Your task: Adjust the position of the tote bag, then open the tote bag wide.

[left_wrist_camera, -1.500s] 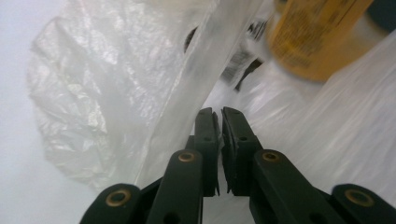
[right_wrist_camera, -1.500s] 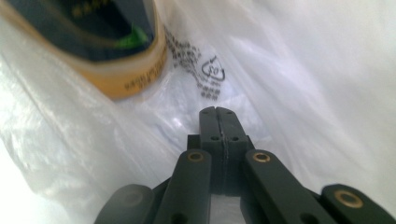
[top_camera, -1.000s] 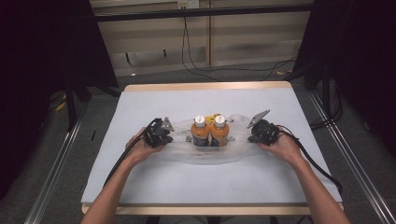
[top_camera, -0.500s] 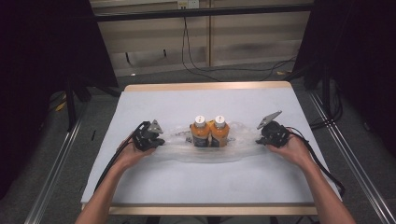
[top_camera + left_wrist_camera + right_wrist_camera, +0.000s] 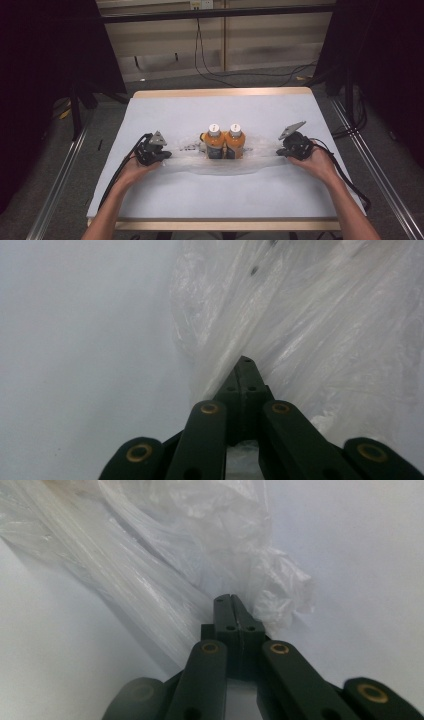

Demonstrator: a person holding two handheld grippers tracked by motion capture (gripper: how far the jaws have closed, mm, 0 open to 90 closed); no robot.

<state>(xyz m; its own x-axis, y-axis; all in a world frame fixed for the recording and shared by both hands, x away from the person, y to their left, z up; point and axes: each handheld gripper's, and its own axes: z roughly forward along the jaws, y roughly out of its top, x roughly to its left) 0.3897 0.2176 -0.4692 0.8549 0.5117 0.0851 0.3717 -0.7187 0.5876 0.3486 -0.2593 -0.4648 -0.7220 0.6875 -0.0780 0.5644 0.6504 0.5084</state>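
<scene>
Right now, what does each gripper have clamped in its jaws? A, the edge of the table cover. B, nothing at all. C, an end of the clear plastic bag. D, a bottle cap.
C: the left gripper and the right gripper each have their jaws shut on crumpled film of the clear plastic bag, pulled out to either side of the two orange bottles.
</scene>
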